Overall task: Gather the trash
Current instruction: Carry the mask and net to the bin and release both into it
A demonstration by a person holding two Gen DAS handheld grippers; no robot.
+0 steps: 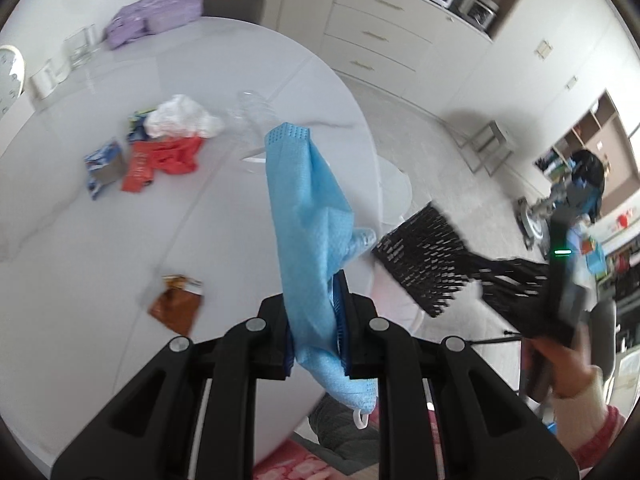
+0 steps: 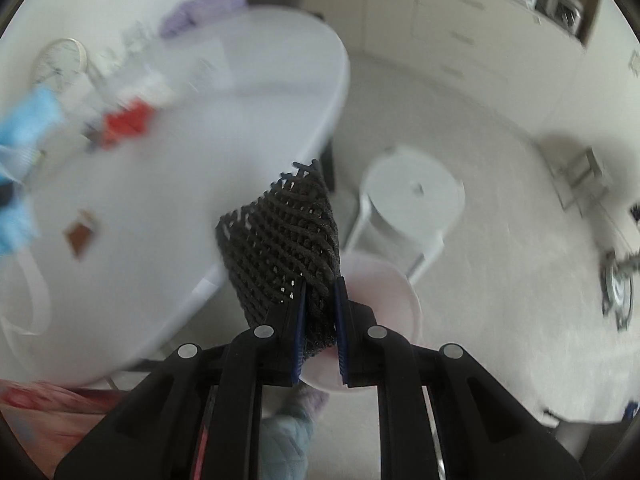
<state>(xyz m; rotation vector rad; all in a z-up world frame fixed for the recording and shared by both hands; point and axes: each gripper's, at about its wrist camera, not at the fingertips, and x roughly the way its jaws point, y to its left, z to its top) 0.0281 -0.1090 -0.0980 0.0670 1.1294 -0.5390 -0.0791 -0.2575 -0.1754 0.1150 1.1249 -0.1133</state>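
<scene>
Pinching blue face mask [image 1: 308,216]: left gripper [image 1: 316,332] | right gripper [image 2: 320,320]: jaws clamping black mesh bag [image 2: 284,240]

My right gripper [image 2: 320,320] pinches a black mesh net [image 2: 284,240] between its blue pads [image 2: 341,312]; the net stands up over the edge of the white oval table [image 2: 200,200]. Blurred on the table are a red wrapper [image 2: 124,124] and a brown packet [image 2: 80,236]. A white round stool [image 2: 412,196] stands on the pale floor beyond.
</scene>
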